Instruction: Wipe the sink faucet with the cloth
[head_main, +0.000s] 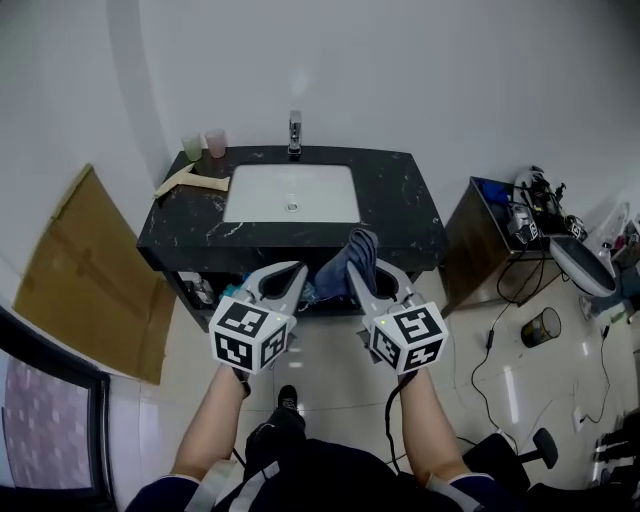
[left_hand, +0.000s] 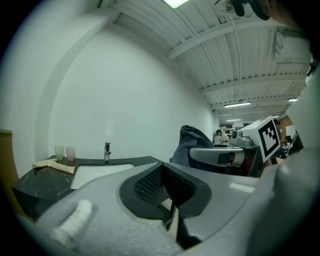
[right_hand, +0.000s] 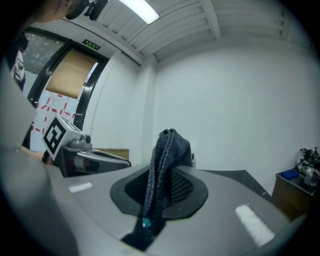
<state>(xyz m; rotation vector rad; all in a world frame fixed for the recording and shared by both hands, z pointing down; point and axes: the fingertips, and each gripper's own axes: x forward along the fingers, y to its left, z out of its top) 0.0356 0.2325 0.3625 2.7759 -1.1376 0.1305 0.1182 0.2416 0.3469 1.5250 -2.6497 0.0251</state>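
The right gripper (head_main: 366, 276) clamps the cloth (head_main: 347, 257) in front of the counter (head_main: 400, 205), well short of the faucet (head_main: 295, 133), while the left gripper (head_main: 293, 274) has its jaws pressed together on nothing.

We see shiny metal faucet (head_main: 295, 133), glossy black veined countertop (head_main: 400, 205), matt ribbed blue cloth (right_hand: 161, 170), rough cardboard sheet (head_main: 85, 270) at 9 o'clock.

Left forearm (head_main: 215, 425) and right forearm (head_main: 428, 425) reach up from lower centre of the frame, side by side. Your left hand-held gripper (head_main: 290, 272): jaws together, empty. Your right hand-held gripper (head_main: 360, 272): clamped on the cloth (head_main: 352, 250).
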